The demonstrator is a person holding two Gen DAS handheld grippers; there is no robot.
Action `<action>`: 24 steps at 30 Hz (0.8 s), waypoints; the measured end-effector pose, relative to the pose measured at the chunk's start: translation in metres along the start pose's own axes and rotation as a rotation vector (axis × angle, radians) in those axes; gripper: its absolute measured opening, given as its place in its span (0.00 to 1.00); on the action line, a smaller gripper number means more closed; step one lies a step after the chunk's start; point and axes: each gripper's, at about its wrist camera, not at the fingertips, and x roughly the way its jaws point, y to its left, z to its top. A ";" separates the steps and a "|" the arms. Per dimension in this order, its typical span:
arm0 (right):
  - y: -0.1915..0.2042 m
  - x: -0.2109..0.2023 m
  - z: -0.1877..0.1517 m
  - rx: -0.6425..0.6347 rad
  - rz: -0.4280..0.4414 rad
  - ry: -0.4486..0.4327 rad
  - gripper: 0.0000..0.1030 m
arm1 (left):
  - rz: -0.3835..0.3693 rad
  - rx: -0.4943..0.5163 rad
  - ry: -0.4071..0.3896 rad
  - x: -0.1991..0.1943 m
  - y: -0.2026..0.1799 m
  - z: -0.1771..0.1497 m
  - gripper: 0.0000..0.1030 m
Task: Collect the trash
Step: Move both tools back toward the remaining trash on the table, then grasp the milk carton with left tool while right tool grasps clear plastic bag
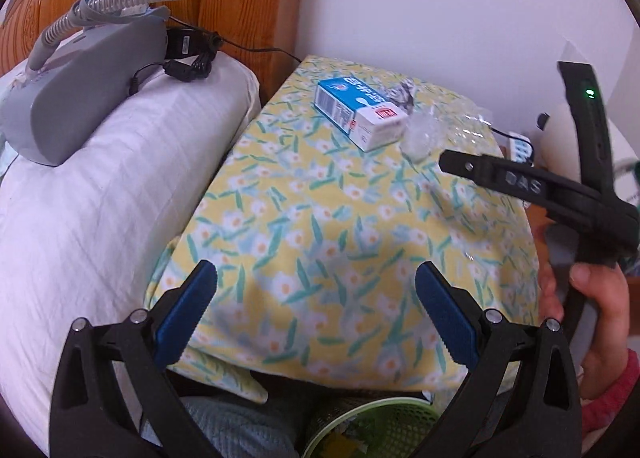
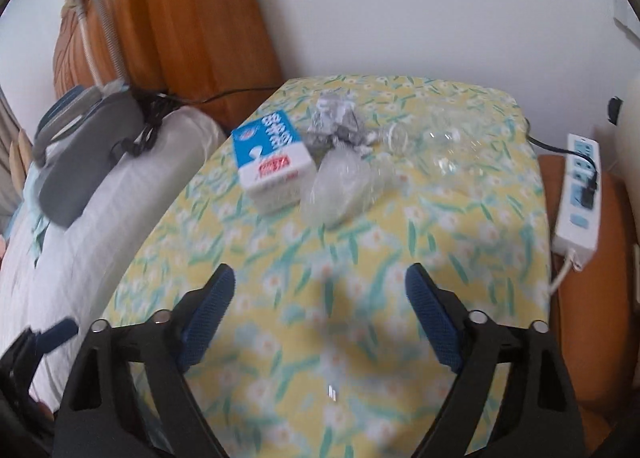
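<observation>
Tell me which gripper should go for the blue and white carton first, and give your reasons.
Probably the left. The carton lies on the left side of the trash cluster, nearest the pillow, and the left gripper is open and empty. The right gripper, also open, lines up more with the clear plastic.

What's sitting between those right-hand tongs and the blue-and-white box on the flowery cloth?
Nothing: in the right wrist view only bare flowered cloth lies between the open right tongs and the box.
</observation>
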 end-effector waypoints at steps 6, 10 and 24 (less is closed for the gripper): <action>-0.009 0.050 0.027 0.048 -0.008 0.033 0.56 | 0.012 -0.041 0.005 0.013 0.006 0.014 0.92; -0.013 0.061 0.029 0.066 0.024 0.047 0.26 | 0.013 -0.051 -0.001 0.018 0.003 0.024 0.92; -0.050 -0.004 0.002 0.133 -0.031 -0.094 0.14 | -0.024 -0.104 0.021 0.064 -0.044 0.082 0.92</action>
